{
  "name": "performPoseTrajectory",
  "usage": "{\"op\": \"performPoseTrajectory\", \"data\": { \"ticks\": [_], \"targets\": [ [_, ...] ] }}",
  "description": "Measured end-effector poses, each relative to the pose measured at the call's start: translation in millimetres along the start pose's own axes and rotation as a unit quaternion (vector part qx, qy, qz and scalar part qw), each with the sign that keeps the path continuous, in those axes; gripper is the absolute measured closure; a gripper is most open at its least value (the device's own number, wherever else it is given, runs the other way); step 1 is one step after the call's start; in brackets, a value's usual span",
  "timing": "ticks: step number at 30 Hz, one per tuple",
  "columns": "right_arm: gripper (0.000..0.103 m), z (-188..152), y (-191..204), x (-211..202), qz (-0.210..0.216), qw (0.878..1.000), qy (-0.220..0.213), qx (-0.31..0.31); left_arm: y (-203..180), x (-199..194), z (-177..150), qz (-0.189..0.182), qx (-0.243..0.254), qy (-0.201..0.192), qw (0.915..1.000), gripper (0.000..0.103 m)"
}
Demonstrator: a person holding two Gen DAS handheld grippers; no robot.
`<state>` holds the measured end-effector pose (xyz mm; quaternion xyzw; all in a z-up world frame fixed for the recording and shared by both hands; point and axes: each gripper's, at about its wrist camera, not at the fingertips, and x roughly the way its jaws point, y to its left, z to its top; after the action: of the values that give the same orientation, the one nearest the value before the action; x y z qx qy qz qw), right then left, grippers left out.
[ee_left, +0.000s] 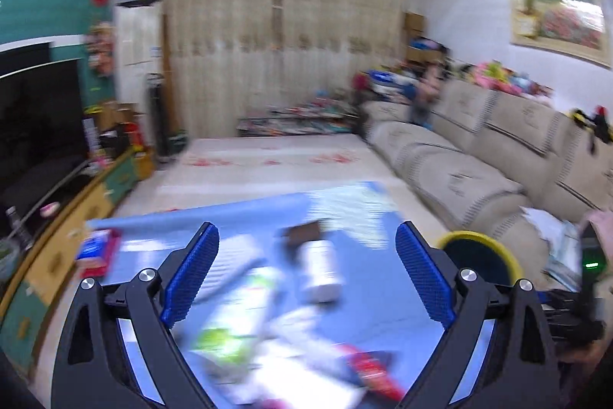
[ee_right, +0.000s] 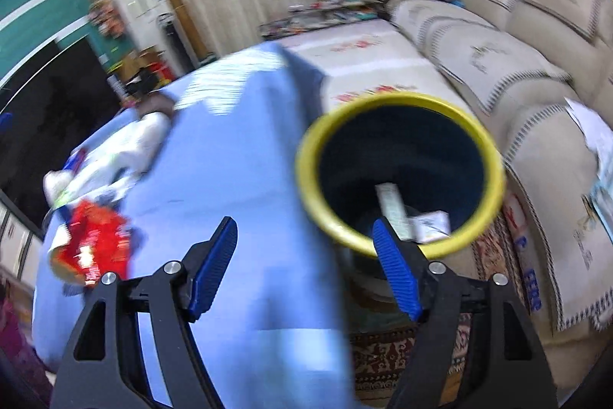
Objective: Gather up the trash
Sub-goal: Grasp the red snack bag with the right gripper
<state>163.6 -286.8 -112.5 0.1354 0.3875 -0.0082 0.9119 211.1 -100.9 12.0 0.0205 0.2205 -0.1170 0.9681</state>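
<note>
A table with a blue cloth (ee_left: 364,294) (ee_right: 230,186) holds blurred trash. In the left wrist view a white bottle with a dark cap (ee_left: 318,263), a white and green wrapper (ee_left: 237,313) and a red packet (ee_left: 371,370) lie between and below the fingers of my open, empty left gripper (ee_left: 306,278). A red and blue box (ee_left: 97,252) lies at the table's left. A dark bin with a yellow rim (ee_right: 398,171) (ee_left: 481,255) stands right of the table with white pieces inside. My right gripper (ee_right: 302,271) is open and empty, over the table edge beside the bin. A red wrapper (ee_right: 92,248) lies to its left.
A beige sofa (ee_left: 479,156) (ee_right: 498,37) runs along the right. A TV (ee_left: 38,125) on a wooden cabinet (ee_left: 76,217) stands at the left. A patterned rug (ee_right: 402,363) lies under the bin. Toys and clutter sit by the far curtains.
</note>
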Motion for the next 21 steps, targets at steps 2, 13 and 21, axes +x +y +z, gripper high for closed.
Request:
{"op": "performPoseTrajectory", "data": {
  "ticks": [2,13,21],
  "targets": [
    [0.034,1.2,30.2,-8.0,0.027,0.999,-0.014,-0.031,36.9,-1.1,-12.8,0.044,-0.008,-0.003,0.999,0.011],
    [0.034,-27.0,146.9,-20.8,0.113,0.972,0.001,-0.205,154.5,25.1,-76.7,0.119,-0.089,0.024,0.9886,0.011],
    [0.048,-48.4,175.7,21.4,0.076,0.966,0.027,-0.246,146.0,26.0,-78.8,0.126,-0.103,0.014,0.9866,0.011]
  ]
}}
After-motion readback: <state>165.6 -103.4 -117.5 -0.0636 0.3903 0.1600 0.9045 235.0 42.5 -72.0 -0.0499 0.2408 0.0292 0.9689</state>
